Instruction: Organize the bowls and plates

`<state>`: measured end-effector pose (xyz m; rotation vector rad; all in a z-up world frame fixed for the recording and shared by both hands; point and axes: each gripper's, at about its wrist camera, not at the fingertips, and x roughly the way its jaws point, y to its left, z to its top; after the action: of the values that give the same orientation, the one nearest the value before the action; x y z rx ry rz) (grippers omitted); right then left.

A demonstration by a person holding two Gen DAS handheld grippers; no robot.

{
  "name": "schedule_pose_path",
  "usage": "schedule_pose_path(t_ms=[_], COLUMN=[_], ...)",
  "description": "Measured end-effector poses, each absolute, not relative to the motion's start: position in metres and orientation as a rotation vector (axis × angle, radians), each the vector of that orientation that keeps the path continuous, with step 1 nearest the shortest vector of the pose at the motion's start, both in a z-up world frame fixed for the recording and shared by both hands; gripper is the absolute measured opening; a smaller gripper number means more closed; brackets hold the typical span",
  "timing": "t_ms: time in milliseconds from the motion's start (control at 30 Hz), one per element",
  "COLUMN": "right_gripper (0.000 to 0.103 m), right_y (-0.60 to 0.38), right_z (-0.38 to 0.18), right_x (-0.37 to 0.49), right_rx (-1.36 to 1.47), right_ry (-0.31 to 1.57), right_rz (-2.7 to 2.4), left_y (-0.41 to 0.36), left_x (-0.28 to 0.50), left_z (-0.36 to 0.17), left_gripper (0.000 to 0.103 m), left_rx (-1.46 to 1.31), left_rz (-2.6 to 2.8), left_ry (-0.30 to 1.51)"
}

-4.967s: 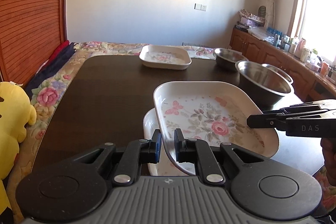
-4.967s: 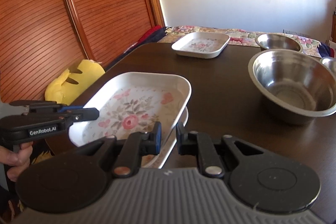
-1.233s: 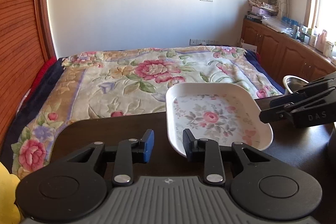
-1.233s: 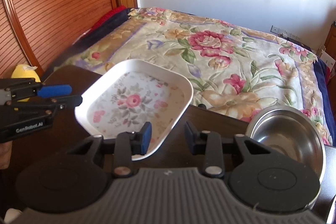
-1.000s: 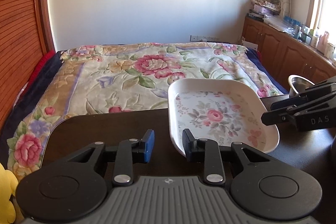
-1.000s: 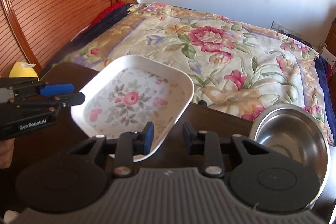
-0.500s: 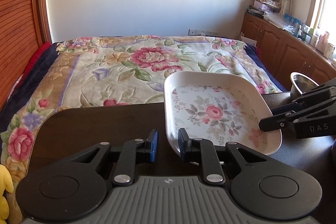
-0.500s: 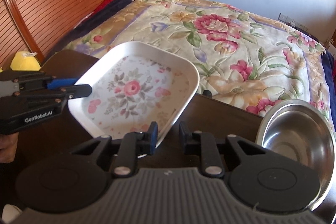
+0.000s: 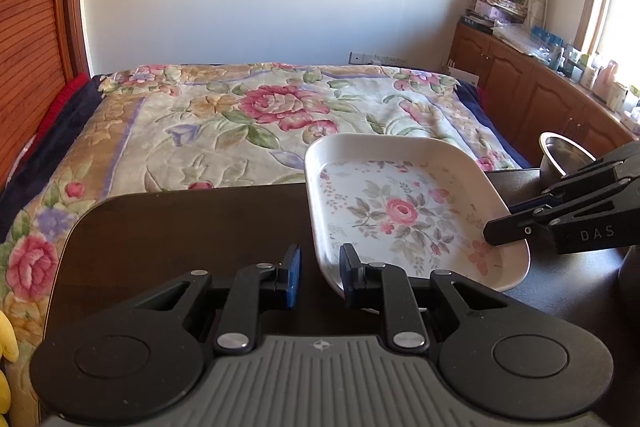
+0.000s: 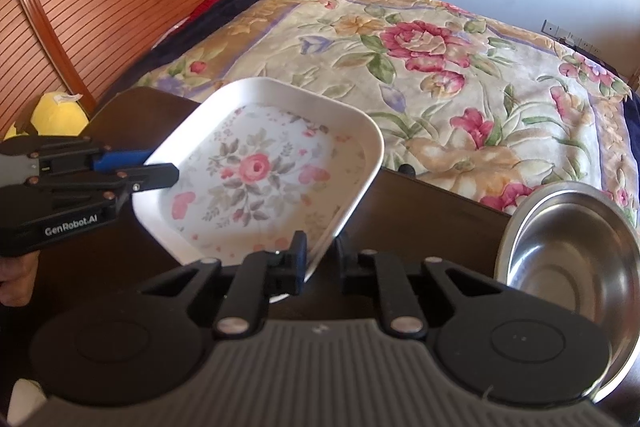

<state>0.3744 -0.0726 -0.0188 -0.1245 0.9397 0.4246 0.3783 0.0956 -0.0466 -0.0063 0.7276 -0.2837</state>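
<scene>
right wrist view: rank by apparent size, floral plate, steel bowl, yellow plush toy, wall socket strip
1. floral plate, largest in frame
2. steel bowl, somewhat smaller and cut off by the gripper body, so the gap is unsure
3. yellow plush toy, partly hidden
4. wall socket strip, smallest, but farthest away

Plate: white, rounded-rectangular, raised rim; printed inside with a pink rose, grey-green leaves and small pink butterflies.
Plate pose: tilted, its far-left side higher in the right wrist view; appears lifted off the dark table, near its far edge.
Plate state: empty, face up.
Large bowl: stainless steel, round, shiny, empty; upright on the table, to the right of the plate and apart from it, close to the far edge.
Small bowl: steel, upright, only partly visible at the table's far right.
</scene>
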Motion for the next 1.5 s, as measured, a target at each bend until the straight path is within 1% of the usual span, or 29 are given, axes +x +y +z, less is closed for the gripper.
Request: schedule_pose_path(t_ms=[33,100,167,333,767,1000,1500], right_gripper=[0.016,0.015,0.015,0.014,0.013,0.013,0.013], right_y=[-0.072,-0.071,-0.072,-0.076,-0.08,-0.084,-0.107], right_z=[-0.019,-0.02,-0.019,-0.013,0.017,0.028,0.032], right_x=[0.373,0.37,0.367,0.356,0.308,0.282,0.229], right_rx=[-0.121,-0.112,-0.106,-0.072,-0.01,-0.014,0.021], right_ry=[0.938,0.938,0.932,0.912,0.806,0.754,0.706], right_rz=[0.426,0.429,0.426,0.437,0.483,0.487,0.492], left_y=[0.095,0.094,0.095,0.099,0.104,0.101,0.09], left_x=[0.378,0.375,0.372,0.357,0.293,0.264,0.197], left_z=[-0.046,-0.045,-0.043,-0.038,0.009,0.023,0.034], left_gripper=[0.023,0.017,0.016,0.017,0.017,0.017,0.017], left_rx=[-0.003,-0.014,-0.022,-0.047,-0.019,0.001,-0.003], left_rz=[-0.284,-0.303,-0.298,-0.312,-0.29,-0.285,-0.305], left_ry=[0.728,0.737,0.751,0.765,0.657,0.62,0.571])
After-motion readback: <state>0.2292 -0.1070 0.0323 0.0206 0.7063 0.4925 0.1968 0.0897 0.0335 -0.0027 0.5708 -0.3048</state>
